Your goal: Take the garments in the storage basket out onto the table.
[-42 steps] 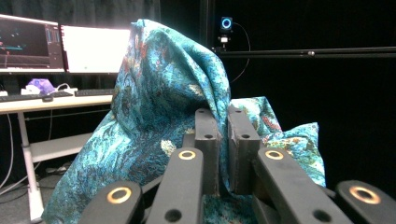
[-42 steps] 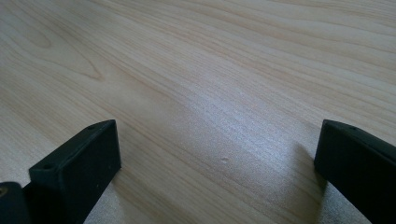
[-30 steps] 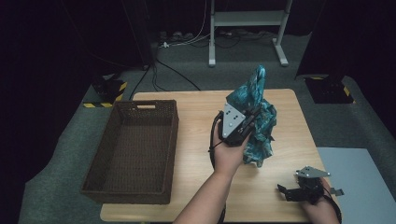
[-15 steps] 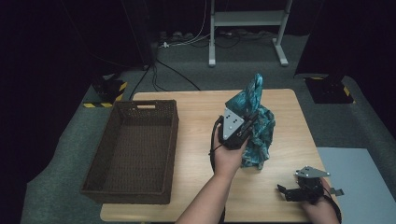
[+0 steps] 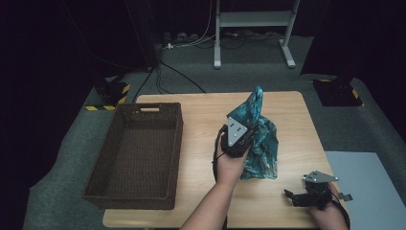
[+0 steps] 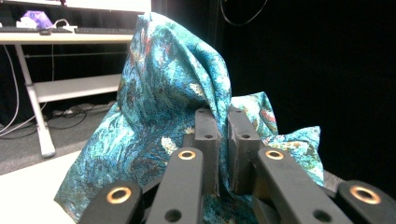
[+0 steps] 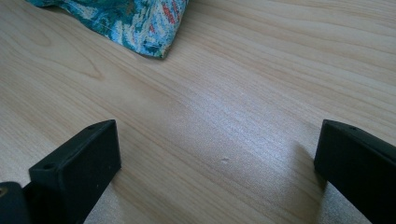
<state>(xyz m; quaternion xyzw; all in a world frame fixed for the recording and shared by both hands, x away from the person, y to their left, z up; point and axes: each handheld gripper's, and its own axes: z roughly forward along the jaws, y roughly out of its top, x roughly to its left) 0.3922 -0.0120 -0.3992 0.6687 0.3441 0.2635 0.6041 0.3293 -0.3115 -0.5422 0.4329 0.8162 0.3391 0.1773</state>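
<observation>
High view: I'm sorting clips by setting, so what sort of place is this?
Probably a lab or recording studio, not a home: a lone wooden table in a dark room, loose cables on grey carpet, and hazard-striped tape on the floor.

You've got a dark woven basket [image 5: 136, 155] at the left of the frame — on a wooden table [image 5: 201, 120]. A white metal stand [image 5: 251, 21] sits top centre, cables [image 5: 191, 40] beside it.

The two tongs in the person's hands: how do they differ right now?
The left tongs are shut, pinching the teal patterned cloth and lifting it; the right tongs are wide open and hold nothing. The left ones are raised mid-table; the right ones sit low near its near right corner. Both have black jaws and a grey three-cornered plate.
</observation>
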